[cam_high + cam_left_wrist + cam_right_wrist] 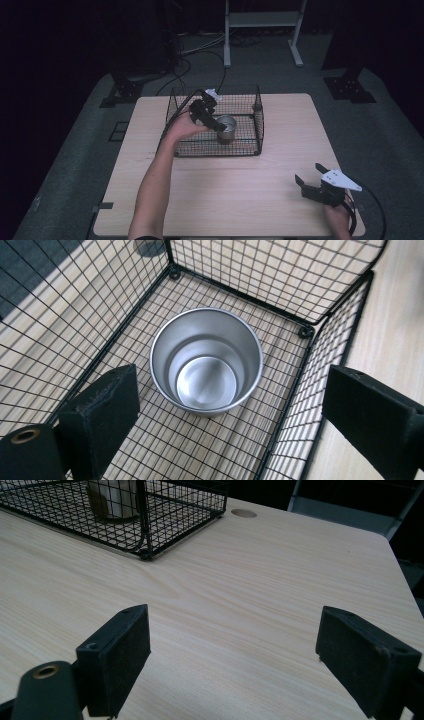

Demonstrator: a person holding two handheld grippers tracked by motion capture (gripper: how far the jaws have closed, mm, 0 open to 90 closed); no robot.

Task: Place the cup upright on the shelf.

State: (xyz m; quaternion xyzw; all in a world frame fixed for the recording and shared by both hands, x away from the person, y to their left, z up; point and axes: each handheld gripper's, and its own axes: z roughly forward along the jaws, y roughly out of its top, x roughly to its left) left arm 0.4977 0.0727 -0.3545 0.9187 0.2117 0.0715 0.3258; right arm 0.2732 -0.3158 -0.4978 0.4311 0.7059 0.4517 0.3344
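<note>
Cup: a plain metal cup [206, 362], standing upright on its base, long axis vertical, open mouth pointing straight up.
Cup contents: nothing inside; in my left gripper view I see the bare shiny bottom.
Cup location: inside the wire basket [257, 122], on its mesh floor, nearer the basket's right wall in the high view, apart from all four walls.
Basket: black wire mesh, square, open at the top, sitting on the far middle part of the wooden table [240, 195]; it holds the cup, and my left gripper reaches into it.
Left gripper [230, 410]: held over the basket, tilted down at the cup from its left side in the high view; my jaws are spread wide, one pad inside the basket beside the cup, the other over the basket's side wall; they touch neither cup nor wire that I can see.
Right gripper [232, 652]: near the table's near right corner, well apart from the basket, jaws spread wide with bare tabletop between them, gripping nothing.
Right gripper heading: pointed toward the basket, whose near corner and the cup's side show at the top of my right gripper view.
Table detail: a small round hole [244, 513] in the tabletop beyond the basket's corner.
</note>
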